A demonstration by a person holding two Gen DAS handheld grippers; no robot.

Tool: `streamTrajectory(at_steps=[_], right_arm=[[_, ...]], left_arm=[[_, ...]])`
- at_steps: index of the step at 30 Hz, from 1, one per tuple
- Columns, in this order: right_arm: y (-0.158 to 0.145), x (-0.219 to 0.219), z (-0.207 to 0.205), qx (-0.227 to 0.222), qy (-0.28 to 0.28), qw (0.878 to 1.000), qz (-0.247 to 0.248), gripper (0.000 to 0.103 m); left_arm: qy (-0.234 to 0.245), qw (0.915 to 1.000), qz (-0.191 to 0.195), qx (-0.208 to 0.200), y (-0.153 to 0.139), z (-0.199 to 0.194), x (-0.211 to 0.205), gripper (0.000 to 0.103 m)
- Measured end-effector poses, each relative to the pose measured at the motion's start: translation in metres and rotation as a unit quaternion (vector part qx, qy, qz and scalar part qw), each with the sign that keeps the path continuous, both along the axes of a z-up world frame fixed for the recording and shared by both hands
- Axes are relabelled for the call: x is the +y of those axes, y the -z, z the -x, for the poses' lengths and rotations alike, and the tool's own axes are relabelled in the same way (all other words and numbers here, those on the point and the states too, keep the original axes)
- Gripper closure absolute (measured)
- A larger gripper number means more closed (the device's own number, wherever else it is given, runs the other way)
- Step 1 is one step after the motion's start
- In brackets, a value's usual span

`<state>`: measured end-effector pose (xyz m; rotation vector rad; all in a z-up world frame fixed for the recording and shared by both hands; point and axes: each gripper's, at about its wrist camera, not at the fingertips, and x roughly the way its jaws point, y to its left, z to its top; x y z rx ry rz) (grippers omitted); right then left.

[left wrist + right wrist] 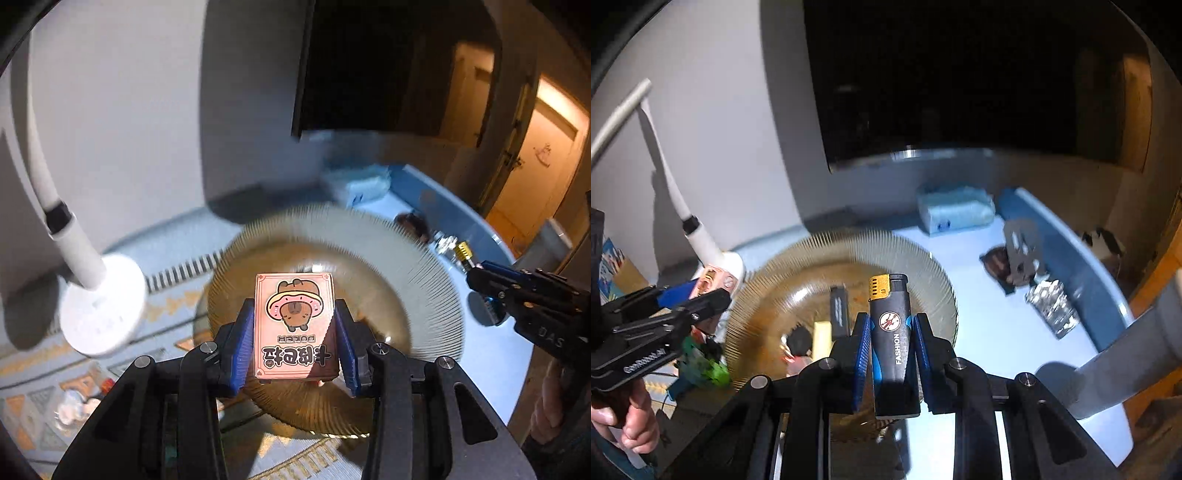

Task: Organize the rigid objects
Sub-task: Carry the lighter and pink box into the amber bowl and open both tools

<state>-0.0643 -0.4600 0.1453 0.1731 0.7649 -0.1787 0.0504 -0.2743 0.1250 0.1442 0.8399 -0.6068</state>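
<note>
My left gripper (294, 332) is shut on a pink card box (295, 325) with a cartoon capybara and holds it above a ribbed amber glass plate (406, 254). My right gripper (891, 343) is shut on a black lighter (891, 332) with a gold top, held over the near right side of the same plate (923, 266). Inside the plate lie a black stick-like item (838, 306), a pale yellow block (823, 336) and a small dark figure (799, 341). The right gripper also shows at the right of the left wrist view (476, 271), and the left gripper at the left of the right wrist view (713, 291).
A white lamp base (99, 306) with a bent neck stands left of the plate. A pale plastic-wrapped pack (955, 210), a dark packet (997, 266) and a foil packet (1052, 306) lie on the light blue table (990, 332). Small toys (701, 365) lie on the patterned cloth at left.
</note>
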Motion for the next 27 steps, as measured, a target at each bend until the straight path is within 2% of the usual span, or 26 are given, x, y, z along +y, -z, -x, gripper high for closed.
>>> streamTrajectory(at_steps=[3, 10, 12, 13, 14, 15, 16, 17, 20, 27], right_arm=[[0.018, -0.003, -0.009, 0.023, 0.009, 1.0, 0.006, 0.08], [0.036, -0.004, -0.022, 0.054, 0.022, 0.998, 0.034, 0.08], [0.039, -0.004, -0.024, 0.06, 0.023, 0.997, 0.037, 0.08], [0.04, -0.005, -0.024, 0.061, 0.022, 0.997, 0.034, 0.077], [0.039, -0.007, -0.023, 0.057, 0.022, 0.998, 0.027, 0.074], [0.037, -0.008, -0.022, 0.051, 0.023, 0.998, 0.023, 0.063], [0.035, -0.009, -0.02, 0.045, 0.025, 0.998, 0.021, 0.045], [0.03, -0.011, -0.015, 0.03, 0.029, 0.999, 0.021, 0.04], [0.016, -0.009, -0.003, 0.003, 0.031, 0.999, 0.024, 0.04], [-0.012, 0.014, 0.015, -0.036, 0.013, 0.999, 0.012, 0.034]], left_arm=[[-0.002, 0.9997, -0.007, 0.025, 0.018, -0.009, -0.006, 0.066], [0.001, 0.999, -0.025, 0.036, 0.036, -0.015, -0.021, 0.064], [0.007, 0.9988, -0.023, 0.044, 0.037, -0.017, -0.022, 0.054], [0.009, 0.9988, -0.016, 0.045, 0.035, -0.017, -0.021, 0.039], [0.007, 0.9991, -0.011, 0.041, 0.033, -0.017, -0.019, 0.021], [0.003, 0.9996, -0.003, 0.03, 0.028, -0.015, -0.016, 0.017], [0.0, 0.9998, 0.008, 0.016, 0.021, -0.011, -0.011, 0.017], [0.002, 0.9998, 0.015, 0.012, 0.016, -0.01, -0.008, 0.017], [0.008, 0.9991, 0.042, 0.004, -0.004, -0.004, 0.007, 0.017], [-0.011, 0.9954, 0.072, -0.062, -0.059, 0.024, 0.065, 0.017]])
